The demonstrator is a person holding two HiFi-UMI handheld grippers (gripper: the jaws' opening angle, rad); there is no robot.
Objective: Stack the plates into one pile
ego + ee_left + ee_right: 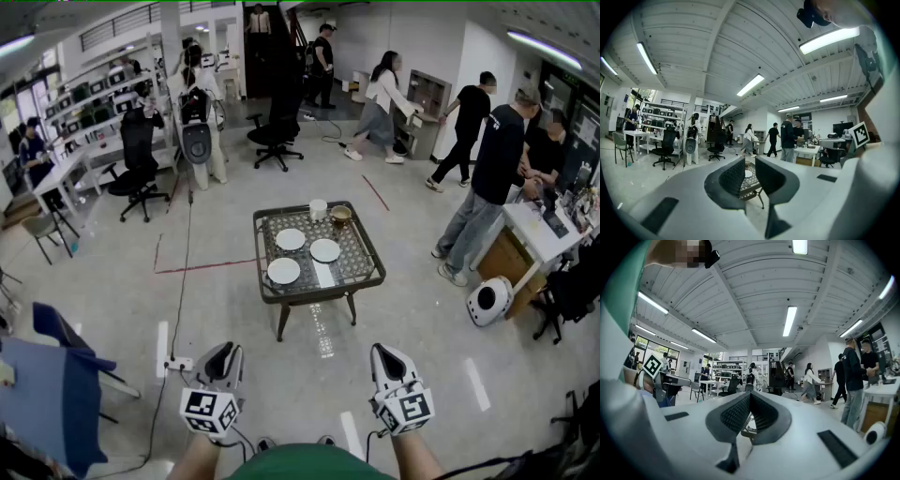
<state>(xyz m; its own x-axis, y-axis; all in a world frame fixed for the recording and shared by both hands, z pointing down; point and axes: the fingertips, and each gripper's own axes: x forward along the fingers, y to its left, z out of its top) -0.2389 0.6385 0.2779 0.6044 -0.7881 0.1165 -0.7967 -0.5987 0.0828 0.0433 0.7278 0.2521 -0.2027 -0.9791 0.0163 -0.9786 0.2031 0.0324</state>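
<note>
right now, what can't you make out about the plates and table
- Head view: the three plates are too small to tell whether they match or are clean.
- Head view: the bowl is too small to show its contents.
- Left gripper view: the left gripper, jaws slightly apart, hides most of the table.
- Right gripper view: the shut right gripper covers nearly all of it.

We find open grey floor [300,384] before the dark-framed lattice-top table [259,258]; three white round plates [291,239] crowd its top, a white cup [318,208] and brown bowl [340,216] its far edge.
</note>
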